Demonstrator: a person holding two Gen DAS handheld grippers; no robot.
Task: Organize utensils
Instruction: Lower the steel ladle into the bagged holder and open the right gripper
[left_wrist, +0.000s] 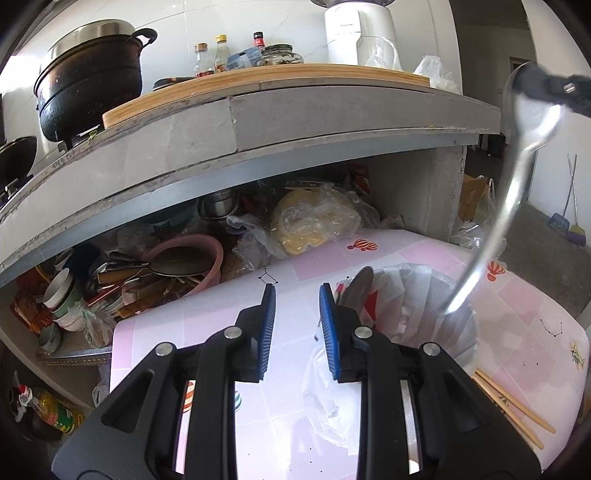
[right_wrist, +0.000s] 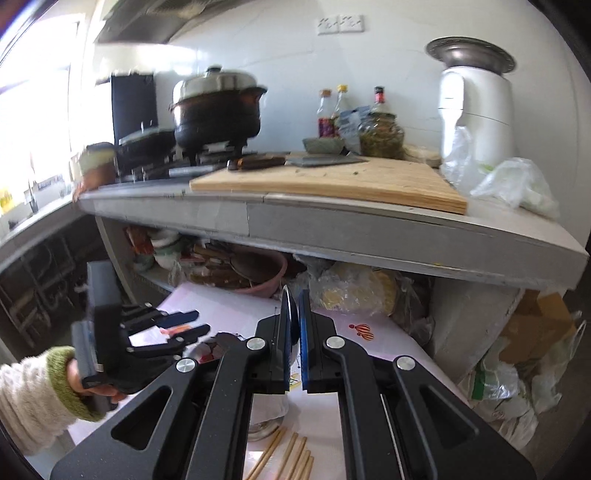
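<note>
The right gripper is clamped on the bowl of a metal spoon, whose handle hangs down into a plastic-lined container on the pink patterned table. The left gripper, jaws parted a little with nothing between them, hovers just left of that container, where another spoon leans on the near rim. Wooden chopsticks lie at the table's near right; a grey concrete counter overhangs the far edge, above a cluttered shelf.
</note>
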